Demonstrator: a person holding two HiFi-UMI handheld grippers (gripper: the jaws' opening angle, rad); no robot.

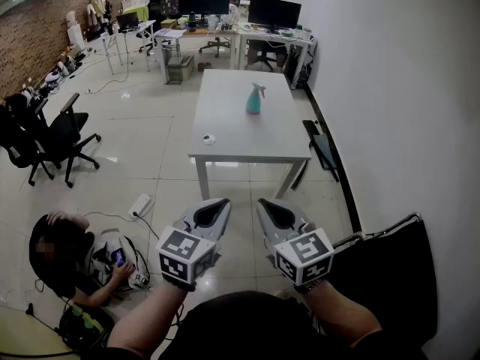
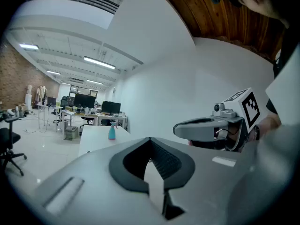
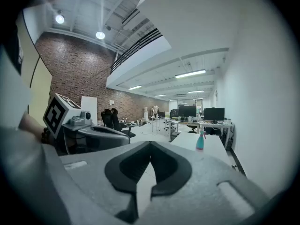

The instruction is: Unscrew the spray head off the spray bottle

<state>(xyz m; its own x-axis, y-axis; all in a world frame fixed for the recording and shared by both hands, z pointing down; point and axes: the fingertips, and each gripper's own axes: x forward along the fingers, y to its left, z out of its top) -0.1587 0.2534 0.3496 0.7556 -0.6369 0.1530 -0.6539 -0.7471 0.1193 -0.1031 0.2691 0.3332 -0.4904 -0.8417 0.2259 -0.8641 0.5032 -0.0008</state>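
A teal spray bottle [image 1: 255,100] with a pale pink spray head stands upright on a white table [image 1: 240,137], toward its far right part. It also shows small in the left gripper view, the bottle [image 2: 112,131], and in the right gripper view, the bottle [image 3: 200,141]. Both grippers are held side by side well short of the table, over the floor. My left gripper [image 1: 218,205] is shut with nothing in it. My right gripper [image 1: 266,205] is shut and empty too.
A small white object [image 1: 208,139] lies near the table's left edge. A person [image 1: 64,257] crouches on the floor at the lower left beside cables and a power strip [image 1: 140,204]. Office chairs [image 1: 52,137] stand at left, desks with monitors [image 1: 225,6] at the back, a dark bench [image 1: 322,147] right of the table.
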